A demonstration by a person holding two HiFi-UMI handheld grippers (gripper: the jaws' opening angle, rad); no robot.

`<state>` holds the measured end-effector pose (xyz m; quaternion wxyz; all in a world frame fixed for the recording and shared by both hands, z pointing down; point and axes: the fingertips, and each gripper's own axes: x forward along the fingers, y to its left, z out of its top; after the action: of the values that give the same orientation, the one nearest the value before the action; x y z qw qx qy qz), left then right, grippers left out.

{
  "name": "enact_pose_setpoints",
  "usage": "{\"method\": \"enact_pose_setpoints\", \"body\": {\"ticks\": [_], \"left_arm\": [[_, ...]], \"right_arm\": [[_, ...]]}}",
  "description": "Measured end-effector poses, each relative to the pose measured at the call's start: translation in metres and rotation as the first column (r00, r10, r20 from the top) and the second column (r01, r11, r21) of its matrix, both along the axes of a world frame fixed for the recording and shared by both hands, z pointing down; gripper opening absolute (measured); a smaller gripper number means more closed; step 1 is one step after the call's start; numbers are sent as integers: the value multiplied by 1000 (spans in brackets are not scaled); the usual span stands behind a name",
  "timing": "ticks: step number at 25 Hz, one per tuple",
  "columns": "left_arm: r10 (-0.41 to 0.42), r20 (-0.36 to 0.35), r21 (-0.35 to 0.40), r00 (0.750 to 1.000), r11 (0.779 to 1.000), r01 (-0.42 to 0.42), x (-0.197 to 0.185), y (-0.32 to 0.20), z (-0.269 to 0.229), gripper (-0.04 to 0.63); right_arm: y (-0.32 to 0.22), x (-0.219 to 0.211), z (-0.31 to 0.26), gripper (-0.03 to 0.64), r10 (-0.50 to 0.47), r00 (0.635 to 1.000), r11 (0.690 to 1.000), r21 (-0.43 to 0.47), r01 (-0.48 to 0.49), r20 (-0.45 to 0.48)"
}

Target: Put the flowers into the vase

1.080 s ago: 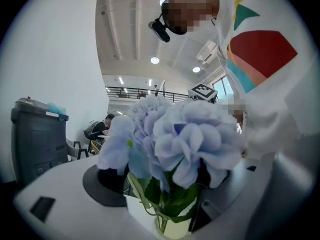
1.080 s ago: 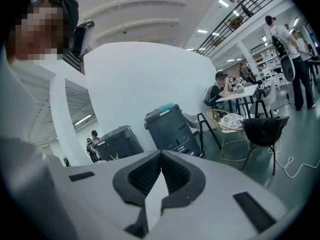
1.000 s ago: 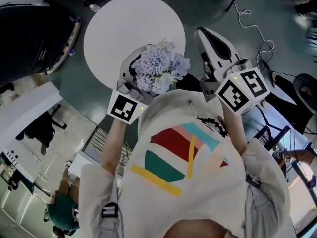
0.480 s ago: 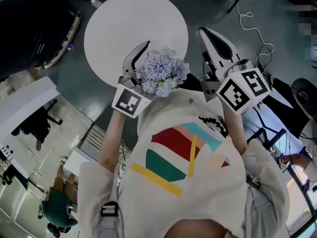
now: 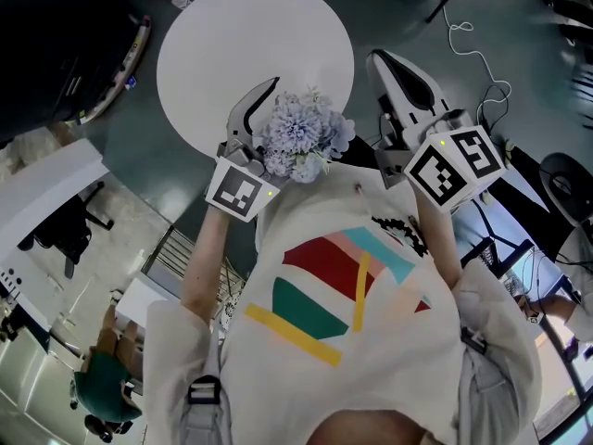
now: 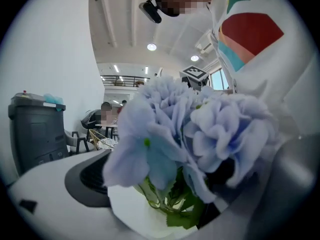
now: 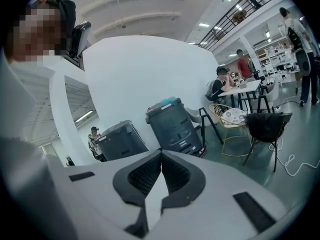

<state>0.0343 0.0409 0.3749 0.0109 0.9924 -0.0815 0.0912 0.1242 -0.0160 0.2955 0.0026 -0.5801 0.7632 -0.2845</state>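
A bunch of pale blue flowers (image 5: 301, 137) stands at the near edge of the round white table (image 5: 250, 35). My left gripper (image 5: 298, 109) reaches around it. One finger (image 5: 250, 109) stands well out to the left; the blooms hide the other. Its jaws have just been opening, and the flowers (image 6: 200, 129) sit between them untouched. Green stems (image 6: 165, 204) run down into something white, vase or table I cannot tell. My right gripper (image 5: 378, 61) hangs off the table's right side, shut on nothing, its tips meeting (image 7: 160, 156).
A white cable (image 5: 473, 54) snakes over the dark floor at the right. A black seat (image 5: 65, 63) and a white desk (image 5: 46, 202) lie to the left. Two grey bins (image 7: 172, 124) and chairs show in the right gripper view.
The left gripper's jaws have swung apart and off the flowers, which stay standing in place. The right gripper has not moved.
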Motion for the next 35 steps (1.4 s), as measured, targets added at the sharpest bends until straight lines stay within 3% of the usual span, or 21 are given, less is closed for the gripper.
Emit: {"method": "enact_pose_setpoints", "body": {"ticks": [16, 26, 35], "left_arm": [[-30, 36, -59, 999, 998, 32, -7, 6, 20, 551], [-2, 110, -45, 994, 999, 7, -18, 15, 40, 551], [-3, 130, -63, 992, 998, 11, -38, 10, 50, 551]], "right_arm": [[0, 4, 7, 12, -13, 1000, 1000, -19, 13, -1], [0, 6, 8, 12, -13, 1000, 1000, -23, 13, 1], [-10, -5, 13, 12, -21, 1000, 999, -30, 21, -1]]}}
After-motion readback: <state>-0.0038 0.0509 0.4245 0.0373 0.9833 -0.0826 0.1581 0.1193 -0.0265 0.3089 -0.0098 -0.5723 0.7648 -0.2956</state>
